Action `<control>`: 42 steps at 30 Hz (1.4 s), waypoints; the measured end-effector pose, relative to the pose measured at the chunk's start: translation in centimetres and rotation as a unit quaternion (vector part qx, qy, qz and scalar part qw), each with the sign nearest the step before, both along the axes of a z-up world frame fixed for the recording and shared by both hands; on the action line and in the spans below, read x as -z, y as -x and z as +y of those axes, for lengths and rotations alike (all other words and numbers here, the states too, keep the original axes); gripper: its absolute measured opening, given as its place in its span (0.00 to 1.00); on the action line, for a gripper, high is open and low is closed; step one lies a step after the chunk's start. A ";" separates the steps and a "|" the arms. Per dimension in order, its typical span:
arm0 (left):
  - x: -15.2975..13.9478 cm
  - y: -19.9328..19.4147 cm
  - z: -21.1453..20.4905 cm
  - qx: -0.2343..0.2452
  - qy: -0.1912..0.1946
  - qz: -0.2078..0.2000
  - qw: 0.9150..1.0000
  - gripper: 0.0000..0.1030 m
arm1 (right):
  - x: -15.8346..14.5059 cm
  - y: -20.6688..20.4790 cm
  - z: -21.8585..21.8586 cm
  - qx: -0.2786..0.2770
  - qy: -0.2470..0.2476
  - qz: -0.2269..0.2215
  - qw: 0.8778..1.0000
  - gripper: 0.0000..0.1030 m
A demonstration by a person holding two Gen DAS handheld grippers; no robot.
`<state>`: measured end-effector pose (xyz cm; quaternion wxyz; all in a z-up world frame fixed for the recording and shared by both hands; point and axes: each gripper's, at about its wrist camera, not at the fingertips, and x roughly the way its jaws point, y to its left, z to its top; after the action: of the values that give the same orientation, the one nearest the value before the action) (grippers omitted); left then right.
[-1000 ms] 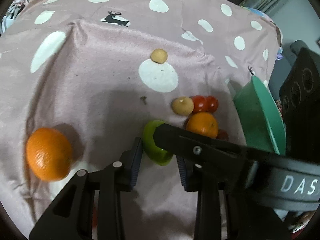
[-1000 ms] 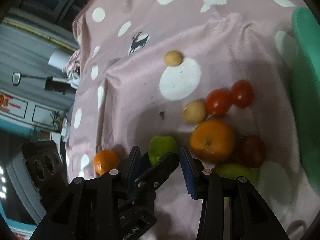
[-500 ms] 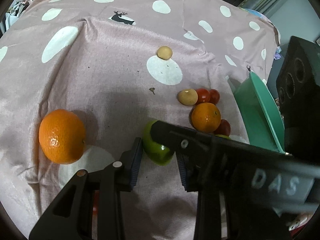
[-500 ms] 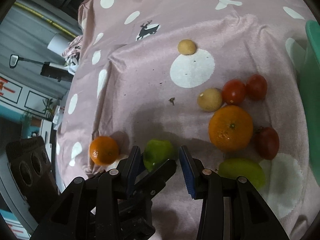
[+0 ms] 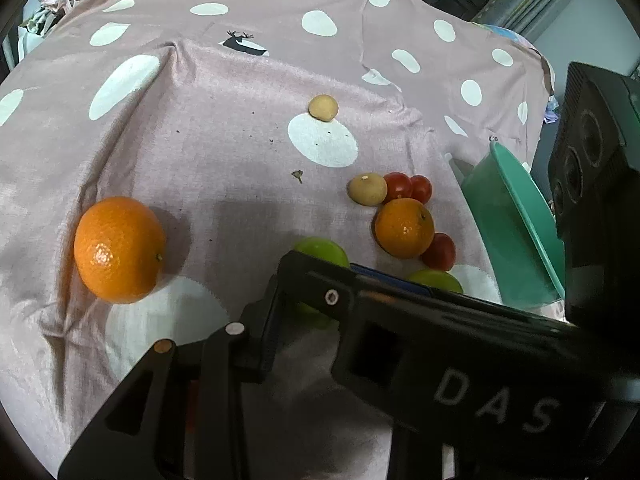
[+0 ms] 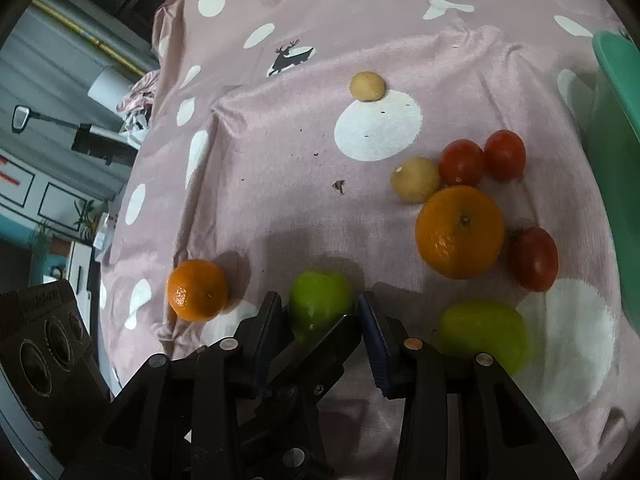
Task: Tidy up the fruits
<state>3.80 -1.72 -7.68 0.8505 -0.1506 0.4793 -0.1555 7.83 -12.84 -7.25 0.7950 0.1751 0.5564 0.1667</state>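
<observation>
Both grippers are on the same target: green fruit (image 6: 320, 300), near-centre on the pink spotted cloth (image 5: 224, 128).

Right gripper (image 6: 320, 320): fingers apart, blue pads either side of the fruit's near half. There's a thin gap each side and they don't look to be pressing.

Left gripper (image 5: 316, 316): comes in from the left, and one finger crosses just in front of the fruit in the right wrist view. In its own view the right gripper's body hides its other finger (so can't tell whether it's clamped or just bracketing).

Other items:
- lone orange (image 5: 120, 250), left of the green fruit, apart from it
- cluster to the right: second orange (image 6: 460, 232) touching a tan round fruit (image 6: 416, 180) on its far-left side
- two red tomatoes (image 6: 460, 162) side by side, just beyond that orange
- darker tomato (image 6: 534, 259) at the orange's right
- second green fruit (image 6: 484, 334) near side of the cluster, on a white spot's edge
- small tan fruit (image 6: 367, 86) alone, far, at the rim of a big white spot
- teal bowl (image 5: 516, 216) at the far right, tilted, just beside the cluster; can't see inside it
</observation>
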 end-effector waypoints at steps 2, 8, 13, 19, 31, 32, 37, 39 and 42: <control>-0.3 0.3 0.1 -0.006 -0.009 -0.005 1.000 0.31 | 0.0 0.2 -0.1 0.004 -0.007 -0.002 1.000 0.40; -1.8 1.0 0.2 -0.011 -0.015 -0.036 0.999 0.32 | -1.1 0.6 -0.3 0.001 -0.030 -0.019 0.999 0.39; -4.0 1.6 -0.3 -0.007 -0.014 -0.073 0.997 0.32 | -3.3 1.4 -0.9 0.002 -0.038 -0.056 0.998 0.39; -7.0 2.7 -1.7 0.005 -0.023 -0.125 0.992 0.31 | -6.1 2.7 -2.3 0.012 -0.053 -0.104 0.993 0.39; -11.0 4.2 -4.8 0.052 -0.034 -0.195 0.979 0.32 | -10.3 5.4 -5.9 0.052 -0.074 -0.181 0.979 0.39; -11.2 4.2 -5.2 0.056 -0.035 -0.199 0.978 0.32 | -10.5 5.5 -6.1 0.056 -0.075 -0.185 0.978 0.39; -11.9 4.3 -7.2 0.081 -0.035 -0.214 0.973 0.32 | -11.2 6.1 -7.9 0.074 -0.073 -0.203 0.974 0.39; -12.1 4.3 -8.2 0.089 -0.034 -0.218 0.971 0.32 | -11.4 6.3 -8.7 0.082 -0.069 -0.208 0.972 0.39; -12.3 4.2 -9.3 0.099 -0.031 -0.222 0.969 0.32 | -11.6 6.6 -10.0 0.097 -0.071 -0.214 0.969 0.39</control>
<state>-0.35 -11.00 4.61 0.9205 -0.0376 0.2954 -0.2532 1.19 -22.87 4.34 0.8934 0.2443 0.3406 0.1618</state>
